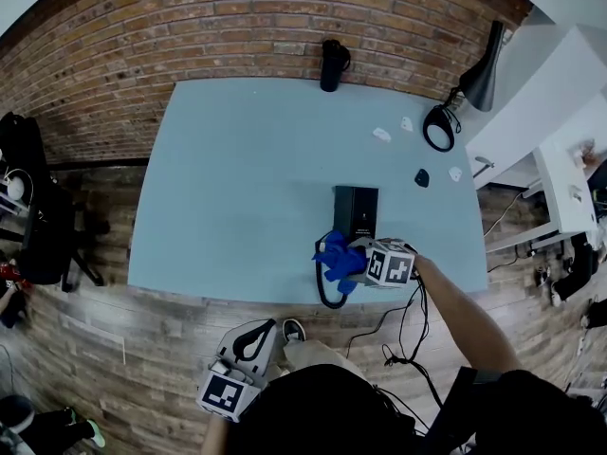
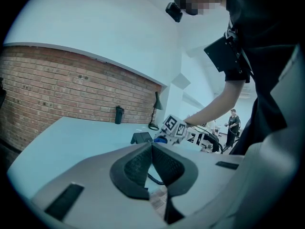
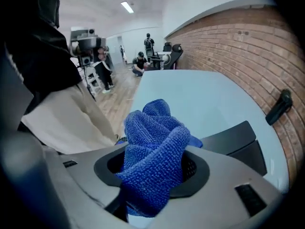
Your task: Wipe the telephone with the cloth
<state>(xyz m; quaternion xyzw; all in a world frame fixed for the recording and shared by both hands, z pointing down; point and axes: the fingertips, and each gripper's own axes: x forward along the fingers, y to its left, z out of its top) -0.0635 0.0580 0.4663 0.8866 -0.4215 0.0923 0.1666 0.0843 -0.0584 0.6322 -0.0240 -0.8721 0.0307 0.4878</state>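
The black telephone (image 1: 356, 210) lies on the light blue table (image 1: 237, 188) near its front edge, and its coiled cord (image 1: 325, 295) loops off that edge. My right gripper (image 1: 351, 257) is just in front of the phone, shut on a bunched blue cloth (image 1: 334, 261). In the right gripper view the cloth (image 3: 153, 137) fills the jaws of that gripper (image 3: 155, 163), with the telephone (image 3: 238, 140) close behind it on the right. My left gripper (image 1: 258, 332) hangs below the table edge over the floor, shut on nothing. From the left gripper (image 2: 151, 149) the telephone (image 2: 141, 138) shows far off.
A black flask (image 1: 332, 64) stands at the table's far edge by the brick wall. A black desk lamp (image 1: 479, 72) with a ring base (image 1: 439, 127) is at the far right, with small white bits (image 1: 381, 134) and a dark object (image 1: 421, 177) nearby. White shelving (image 1: 560, 131) flanks the right.
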